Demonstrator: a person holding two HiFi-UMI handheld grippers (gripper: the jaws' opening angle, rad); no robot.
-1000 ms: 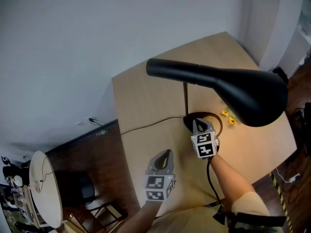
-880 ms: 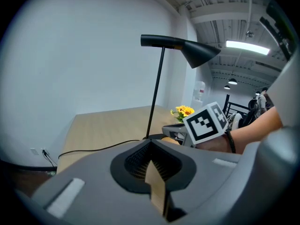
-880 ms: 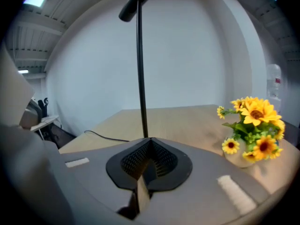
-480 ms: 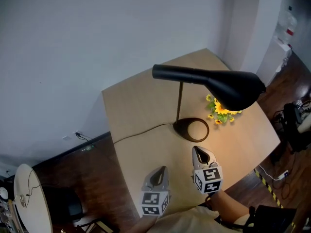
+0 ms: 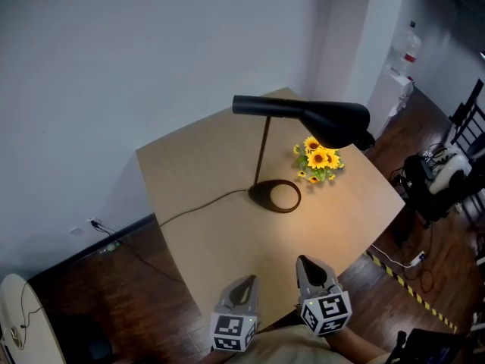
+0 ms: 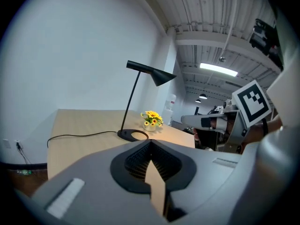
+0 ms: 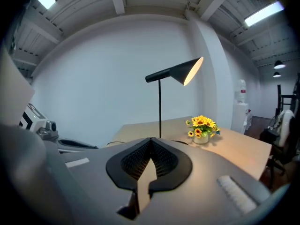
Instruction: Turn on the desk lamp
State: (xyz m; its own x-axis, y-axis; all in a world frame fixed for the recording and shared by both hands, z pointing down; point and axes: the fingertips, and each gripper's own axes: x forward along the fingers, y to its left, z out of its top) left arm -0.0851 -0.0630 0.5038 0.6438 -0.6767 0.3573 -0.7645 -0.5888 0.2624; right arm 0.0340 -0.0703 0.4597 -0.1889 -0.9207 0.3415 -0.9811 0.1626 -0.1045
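A black desk lamp (image 5: 303,115) stands on the light wooden table (image 5: 197,173), its round ring base (image 5: 274,196) near the middle. The lamp is lit: its shade (image 7: 186,71) glows inside and warm light falls on the tabletop. Both grippers are held back at the table's near edge, well away from the lamp. My left gripper (image 5: 244,286) is shut and holds nothing. To its right, my right gripper (image 5: 308,268) is likewise shut and holds nothing. In the left gripper view the lamp (image 6: 149,72) stands far ahead.
A small pot of yellow sunflowers (image 5: 317,158) stands under the shade, right of the base. The lamp's black cord (image 5: 197,203) runs left off the table to the dark wooden floor. A white cabinet (image 5: 390,89) and a chair (image 5: 432,177) stand at right.
The lamp has come on. My right gripper has drawn back from the lamp's base to the table's near edge, and the head view has pulled away, so the whole table shows.
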